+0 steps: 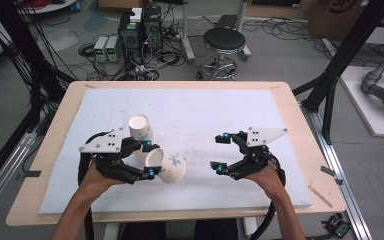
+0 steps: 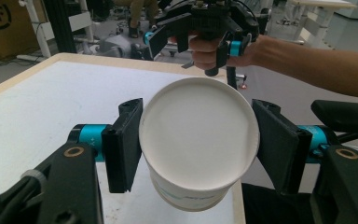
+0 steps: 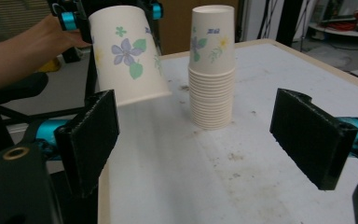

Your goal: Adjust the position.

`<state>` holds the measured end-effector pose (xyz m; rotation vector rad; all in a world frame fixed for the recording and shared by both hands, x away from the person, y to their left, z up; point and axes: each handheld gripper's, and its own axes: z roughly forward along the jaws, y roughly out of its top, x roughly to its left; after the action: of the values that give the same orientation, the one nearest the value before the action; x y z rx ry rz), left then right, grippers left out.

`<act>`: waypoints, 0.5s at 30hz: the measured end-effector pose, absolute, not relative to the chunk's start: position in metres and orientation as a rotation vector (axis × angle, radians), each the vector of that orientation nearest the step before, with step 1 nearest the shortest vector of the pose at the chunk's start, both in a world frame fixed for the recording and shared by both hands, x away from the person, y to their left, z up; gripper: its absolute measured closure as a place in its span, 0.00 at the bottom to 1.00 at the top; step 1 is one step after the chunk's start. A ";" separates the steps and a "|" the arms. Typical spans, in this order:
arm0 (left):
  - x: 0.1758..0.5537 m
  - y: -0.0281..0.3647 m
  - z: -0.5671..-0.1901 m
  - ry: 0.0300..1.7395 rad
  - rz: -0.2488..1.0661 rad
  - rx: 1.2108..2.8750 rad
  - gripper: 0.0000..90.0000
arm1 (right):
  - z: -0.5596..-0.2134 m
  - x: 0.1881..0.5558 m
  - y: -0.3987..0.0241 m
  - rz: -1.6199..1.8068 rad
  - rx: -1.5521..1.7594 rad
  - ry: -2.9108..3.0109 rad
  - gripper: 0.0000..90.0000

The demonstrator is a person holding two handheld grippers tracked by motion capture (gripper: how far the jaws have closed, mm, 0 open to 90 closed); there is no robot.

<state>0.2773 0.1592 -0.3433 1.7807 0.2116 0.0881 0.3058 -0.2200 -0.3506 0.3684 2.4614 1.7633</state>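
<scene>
Held paper cup's [image 2: 198, 140] base behind its own rim; left claw's [image 3: 109, 11] body beyond the frame's top.

Robotics lab — computer towers [image 1: 141, 29], floor cables [image 1: 152, 62], stool [image 1: 224, 41]

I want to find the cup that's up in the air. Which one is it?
The single paper cup clamped in the left gripper is tipped and off the table. The other cups sit nested in the stack standing on the table.

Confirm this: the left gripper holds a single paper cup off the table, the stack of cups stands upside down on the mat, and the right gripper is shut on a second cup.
Not quite. The right gripper is open and holds nothing, as the right gripper view shows. The rest stands: the left gripper holds the single cup, and the stack of cups stands upside down.
</scene>
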 end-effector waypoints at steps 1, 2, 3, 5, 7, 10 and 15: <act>0.277 0.159 -0.343 0.212 0.088 1.781 0.41 | -0.350 0.306 -0.217 1.767 0.359 2.467 0.17; 0.277 0.158 -0.344 0.206 0.089 1.782 0.41 | -0.349 0.306 -0.214 1.769 0.348 2.470 0.17; 0.277 0.157 -0.344 0.205 0.085 1.780 0.41 | -0.349 0.306 -0.211 1.772 0.336 2.481 0.17; 0.277 0.154 -0.344 0.201 0.080 1.781 0.41 | -0.348 0.305 -0.208 1.777 0.323 2.492 0.17; 0.277 0.152 -0.344 0.197 0.076 1.776 0.41 | -0.347 0.305 -0.202 1.778 0.301 2.510 0.17; 0.277 0.148 -0.343 0.192 0.074 1.773 0.41 | -0.347 0.304 -0.192 1.790 0.257 2.525 0.17; 0.276 0.145 -0.343 0.182 0.063 1.766 0.41 | -0.346 0.301 -0.178 1.810 0.195 2.559 0.17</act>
<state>0.2761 0.1446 -0.3429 1.7655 0.1817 0.0629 0.3014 -0.1778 -0.3464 0.1950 2.5594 1.8099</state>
